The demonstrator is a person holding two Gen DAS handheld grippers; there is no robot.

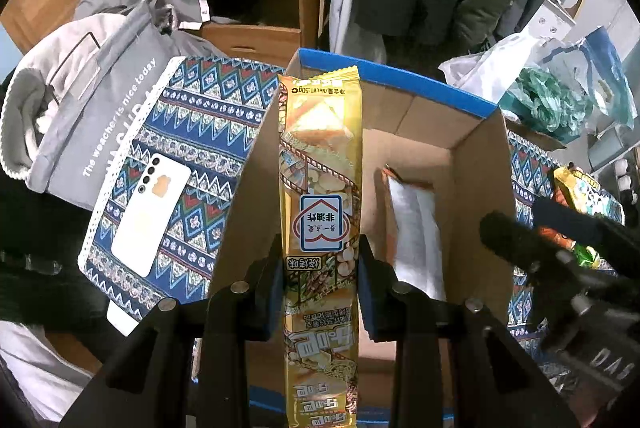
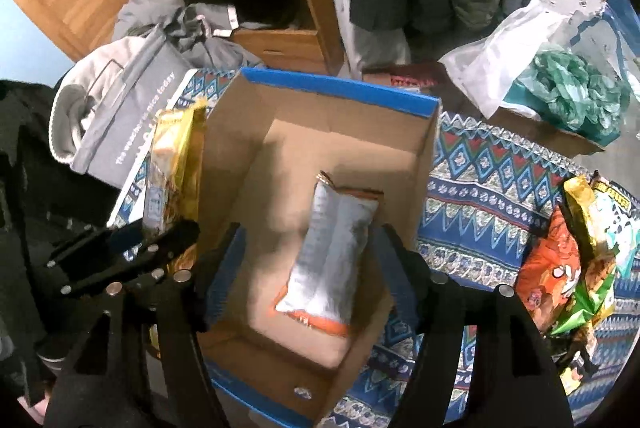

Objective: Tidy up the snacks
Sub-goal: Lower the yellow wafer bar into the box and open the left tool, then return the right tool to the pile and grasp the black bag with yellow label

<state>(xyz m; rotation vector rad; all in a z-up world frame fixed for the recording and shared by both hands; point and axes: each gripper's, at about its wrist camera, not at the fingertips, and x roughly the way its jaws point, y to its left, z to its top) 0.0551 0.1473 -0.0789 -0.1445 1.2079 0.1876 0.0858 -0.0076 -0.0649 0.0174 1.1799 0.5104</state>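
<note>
The left tool [image 1: 320, 276] is clenched on a long gold snack packet [image 1: 320, 187], holding it over the left wall of the cardboard box [image 1: 484, 163]. The right tool [image 2: 308, 268] hangs released above the box, gripping nothing. A silver snack bag [image 2: 328, 252] lies on the box floor. More snack bags [image 2: 576, 260] sit near the right edge of the patterned cloth [image 2: 480, 187]; a white phone [image 1: 150, 216] lies toward its left edge.

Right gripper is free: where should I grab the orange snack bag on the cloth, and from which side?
Probably best from above, pinching the orange snack bag across its puffed middle. It lies on the cloth at the left edge of the snack pile, so its left side is clear, toward the cardboard box. The right gripper is open.
</note>
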